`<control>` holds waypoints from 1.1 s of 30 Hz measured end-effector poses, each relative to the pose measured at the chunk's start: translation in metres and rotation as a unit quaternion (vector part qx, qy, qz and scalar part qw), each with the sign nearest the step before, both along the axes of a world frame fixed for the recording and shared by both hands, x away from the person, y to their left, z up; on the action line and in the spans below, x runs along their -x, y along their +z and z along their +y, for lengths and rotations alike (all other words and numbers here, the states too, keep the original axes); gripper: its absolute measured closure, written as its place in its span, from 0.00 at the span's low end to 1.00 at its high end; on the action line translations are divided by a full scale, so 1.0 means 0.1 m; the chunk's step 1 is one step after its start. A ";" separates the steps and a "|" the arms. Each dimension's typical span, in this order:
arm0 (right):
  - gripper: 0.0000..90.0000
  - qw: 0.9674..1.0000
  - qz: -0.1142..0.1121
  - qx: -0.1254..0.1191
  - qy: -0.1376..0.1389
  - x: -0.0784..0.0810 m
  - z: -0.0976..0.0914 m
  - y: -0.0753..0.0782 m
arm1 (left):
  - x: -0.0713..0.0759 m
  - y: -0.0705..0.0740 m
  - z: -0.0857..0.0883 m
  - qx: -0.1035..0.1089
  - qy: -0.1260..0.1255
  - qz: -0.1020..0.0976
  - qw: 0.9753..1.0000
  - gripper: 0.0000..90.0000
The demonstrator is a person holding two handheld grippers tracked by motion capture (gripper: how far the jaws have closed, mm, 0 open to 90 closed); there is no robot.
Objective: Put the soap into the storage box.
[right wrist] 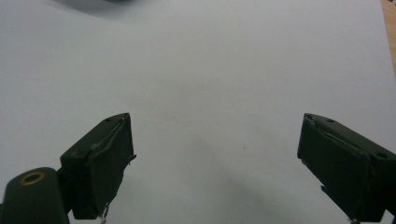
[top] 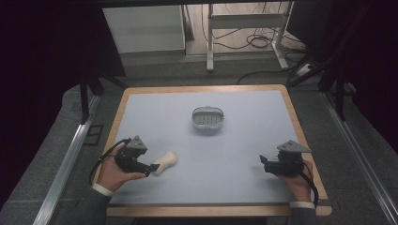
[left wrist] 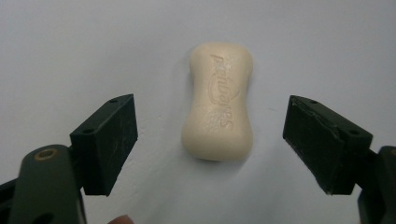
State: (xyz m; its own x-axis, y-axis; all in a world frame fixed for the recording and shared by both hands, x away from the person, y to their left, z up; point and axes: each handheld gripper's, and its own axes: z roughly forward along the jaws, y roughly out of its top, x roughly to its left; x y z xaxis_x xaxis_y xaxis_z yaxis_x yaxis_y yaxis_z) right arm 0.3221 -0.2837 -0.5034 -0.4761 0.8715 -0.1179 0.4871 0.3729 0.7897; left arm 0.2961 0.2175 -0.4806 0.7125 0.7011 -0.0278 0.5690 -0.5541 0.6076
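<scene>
Left gripper view: soap bar (left wrist: 218, 101) between spread fingers (left wrist: 108, 140), untouched.

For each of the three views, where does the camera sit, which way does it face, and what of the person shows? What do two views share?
High view: above the person's side, facing forward and down on the pale blue table; both hands, sleeves and grippers show.
Left gripper view: rides the left gripper, looking down between open jaws at the cream bar of soap.
Right gripper view: rides the right gripper, open jaws over bare tabletop.
Shared: the soap shows in the high and left gripper views.
</scene>
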 end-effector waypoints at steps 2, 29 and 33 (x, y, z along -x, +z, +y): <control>0.12 1.000 0.000 0.002 -0.001 0.00 0.01 0.00 | -0.02 0.00 -0.02 -0.003 -0.002 0.002 1.000 0.21; 0.11 1.000 -0.011 0.018 -0.013 0.00 0.01 -0.01 | -0.30 -0.11 -0.29 -0.037 -0.025 0.042 0.998 0.21; 0.11 1.000 -0.011 0.018 -0.015 0.00 0.01 -0.01 | -0.33 -0.14 -0.36 -0.050 -0.032 0.047 0.997 0.25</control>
